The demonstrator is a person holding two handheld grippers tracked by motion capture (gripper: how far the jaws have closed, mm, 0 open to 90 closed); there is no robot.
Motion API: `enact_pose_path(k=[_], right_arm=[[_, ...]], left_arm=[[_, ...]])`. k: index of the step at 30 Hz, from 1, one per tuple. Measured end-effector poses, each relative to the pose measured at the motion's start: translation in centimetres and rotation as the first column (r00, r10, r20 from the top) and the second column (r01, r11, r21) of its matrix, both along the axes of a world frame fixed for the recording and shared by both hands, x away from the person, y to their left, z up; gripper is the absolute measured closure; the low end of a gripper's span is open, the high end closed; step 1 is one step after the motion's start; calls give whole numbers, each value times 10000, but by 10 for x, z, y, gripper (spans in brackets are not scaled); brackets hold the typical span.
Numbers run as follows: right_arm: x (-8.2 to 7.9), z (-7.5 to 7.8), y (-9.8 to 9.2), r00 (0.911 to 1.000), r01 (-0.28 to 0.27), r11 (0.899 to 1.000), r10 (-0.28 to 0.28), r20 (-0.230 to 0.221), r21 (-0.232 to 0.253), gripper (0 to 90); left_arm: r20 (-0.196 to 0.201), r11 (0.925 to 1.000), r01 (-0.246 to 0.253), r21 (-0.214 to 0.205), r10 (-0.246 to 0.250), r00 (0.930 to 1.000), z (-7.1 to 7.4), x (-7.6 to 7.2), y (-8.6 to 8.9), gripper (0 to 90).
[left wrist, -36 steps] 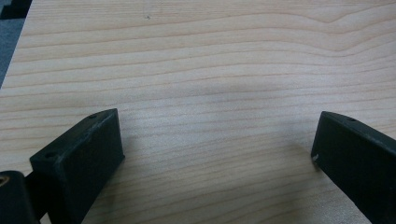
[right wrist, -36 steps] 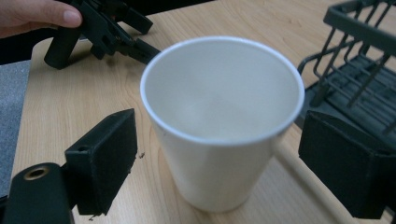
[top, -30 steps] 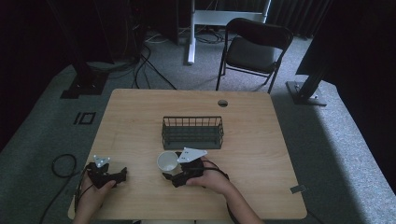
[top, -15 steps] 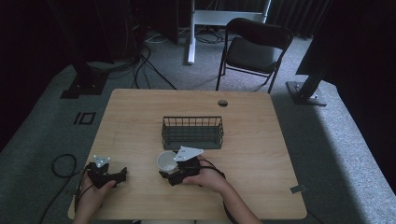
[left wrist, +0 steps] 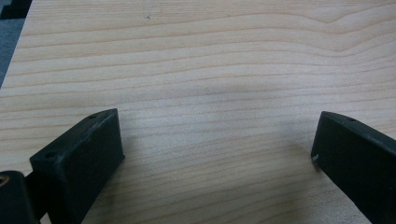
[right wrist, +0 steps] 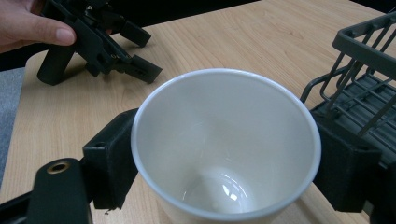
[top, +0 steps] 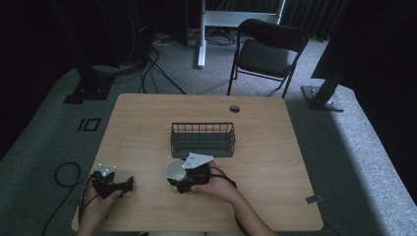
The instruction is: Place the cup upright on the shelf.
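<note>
While right gripper [right wrist: 224, 163] clamps white cup [right wrist: 226, 144] near the table's [top: 275, 147] near edge, just before wire basket [top: 202, 140]; left gripper [left wrist: 217, 154] wide open, empty, near-left corner.

1. We see a light wooden table [top: 275, 147] with a round cable hole [top: 234, 108] near its far edge.
2. We note grey carpet [top: 354, 162] underneath, brighter at the right.
3. A black folding chair [top: 263, 54] stands beyond the table.
4. Cables [top: 157, 59] trail across the floor by dark stands [top: 86, 88].
</note>
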State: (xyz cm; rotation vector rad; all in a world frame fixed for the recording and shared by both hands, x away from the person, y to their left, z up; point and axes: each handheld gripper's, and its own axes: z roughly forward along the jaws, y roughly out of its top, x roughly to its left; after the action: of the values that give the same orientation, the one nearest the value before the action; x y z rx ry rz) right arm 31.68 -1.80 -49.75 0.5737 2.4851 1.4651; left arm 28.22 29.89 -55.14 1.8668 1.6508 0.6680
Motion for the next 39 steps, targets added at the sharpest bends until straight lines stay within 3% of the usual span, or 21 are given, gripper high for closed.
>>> enact_pose_path(k=[22, 33, 39], right_arm=[[-1, 42, 1, 9998, -200, 9971, 198, 42, 740, 188], [4, 71, 4, 9989, -119, 9948, 73, 459, 1009, 188], [10, 83, 5, 9973, 203, 9919, -288, 669, 1253, 189]], left_arm=[[-12, 10000, 6, -2, -6, 10000, 0, 0, 0, 24], [-13, 10000, 7, -2, -7, 10000, 0, 0, 0, 24], [-10, 10000, 5, 0, -5, 10000, 0, 0, 0, 24]])
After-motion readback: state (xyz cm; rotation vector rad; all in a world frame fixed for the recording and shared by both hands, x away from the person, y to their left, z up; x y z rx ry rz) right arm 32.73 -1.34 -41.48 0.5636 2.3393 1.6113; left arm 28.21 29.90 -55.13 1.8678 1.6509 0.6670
